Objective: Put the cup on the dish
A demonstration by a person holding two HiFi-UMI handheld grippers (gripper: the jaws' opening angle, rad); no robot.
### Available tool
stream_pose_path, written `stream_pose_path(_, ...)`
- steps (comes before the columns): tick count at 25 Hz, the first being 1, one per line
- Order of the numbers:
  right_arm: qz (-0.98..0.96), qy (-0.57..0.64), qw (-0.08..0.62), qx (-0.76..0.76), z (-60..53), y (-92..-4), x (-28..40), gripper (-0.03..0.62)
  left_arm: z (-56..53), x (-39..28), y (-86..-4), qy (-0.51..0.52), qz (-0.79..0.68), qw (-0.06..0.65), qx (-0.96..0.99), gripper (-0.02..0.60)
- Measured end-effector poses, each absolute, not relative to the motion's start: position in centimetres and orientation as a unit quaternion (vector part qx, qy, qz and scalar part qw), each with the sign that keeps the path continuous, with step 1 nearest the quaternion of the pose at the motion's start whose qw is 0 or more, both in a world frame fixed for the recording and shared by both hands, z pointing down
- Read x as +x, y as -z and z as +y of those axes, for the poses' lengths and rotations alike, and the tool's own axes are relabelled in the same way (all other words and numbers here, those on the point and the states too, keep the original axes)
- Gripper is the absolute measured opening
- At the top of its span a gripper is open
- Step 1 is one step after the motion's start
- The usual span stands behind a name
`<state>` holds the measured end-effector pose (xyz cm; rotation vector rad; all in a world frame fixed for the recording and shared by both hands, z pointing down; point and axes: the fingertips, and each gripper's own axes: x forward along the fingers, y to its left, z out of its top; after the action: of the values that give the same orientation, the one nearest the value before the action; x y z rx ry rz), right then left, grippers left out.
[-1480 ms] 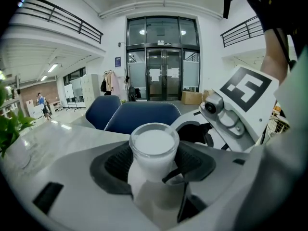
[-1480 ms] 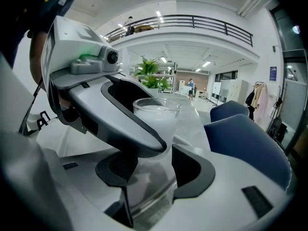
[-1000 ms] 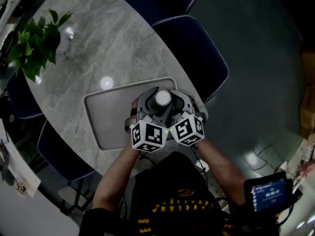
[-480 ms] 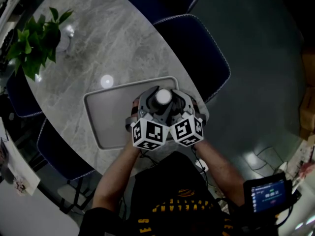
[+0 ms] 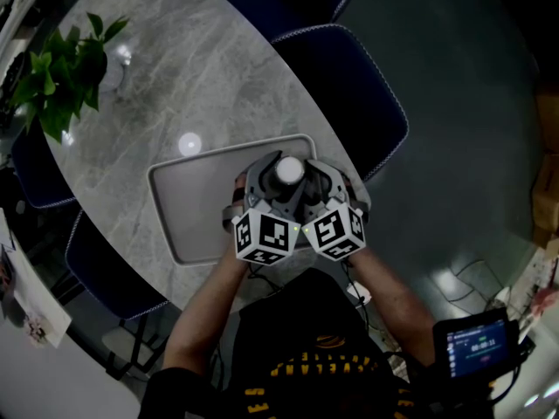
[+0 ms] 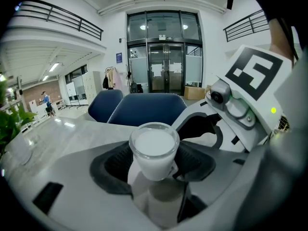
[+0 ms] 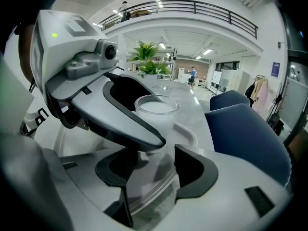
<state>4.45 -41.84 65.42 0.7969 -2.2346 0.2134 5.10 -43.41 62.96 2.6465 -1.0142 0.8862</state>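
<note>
**Both grippers clasp one cup over the tray's right end**

Head view: the left gripper point(image 5: 278, 182) and the right gripper point(image 5: 302, 183) meet side by side at the near right edge of the oval grey marble table point(image 5: 201, 77). Between them stands the clear round cup with white contents point(image 5: 288, 171), upright, over the right end of the grey rectangular tray with rounded corners point(image 5: 183, 208). Whether the cup's base touches the tray cannot be seen. A green leafy plant point(image 5: 65, 68) stands at the table's far left, and dark blue chairs with pale piping point(image 5: 349, 85) stand along its right side.

Left gripper view: the two dark jaw pads are clenched on the cup from both sides, below its rim. The right gripper's pale body fills the right of the picture, just beside the cup. Blue chair backs and glass doors point(image 6: 163, 57) lie beyond.

Right gripper view: these jaws too are closed on the cup, gripping its lower part. One jaw of the left gripper crosses in front of the cup from the left. The tray's raised rim shows just behind the cup, the plant stands far beyond it, and a blue chair is at the right
</note>
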Motion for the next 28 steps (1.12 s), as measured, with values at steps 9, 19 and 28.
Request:
stream_pose_path(9,-0.876,-0.08,0.364,0.307,-40.8,-64.9,4.5,0.224,-42.9,4.2,-63.5,-0.276,-0.364,0.127,0.88,0.273)
stream_pose_path(19,-0.885,-0.085,0.332,0.316,-39.7,-63.2,4.3,0.224,-41.9,2.6,-62.3,-0.271,-0.381,0.127,0.875,0.276)
stream_pose_path(28,-0.888,-0.149,0.229,0.371,-38.6,-59.4,6.5,0.221,-39.0,1.0,-57.9,-0.225,-0.414,0.128,0.873,0.258)
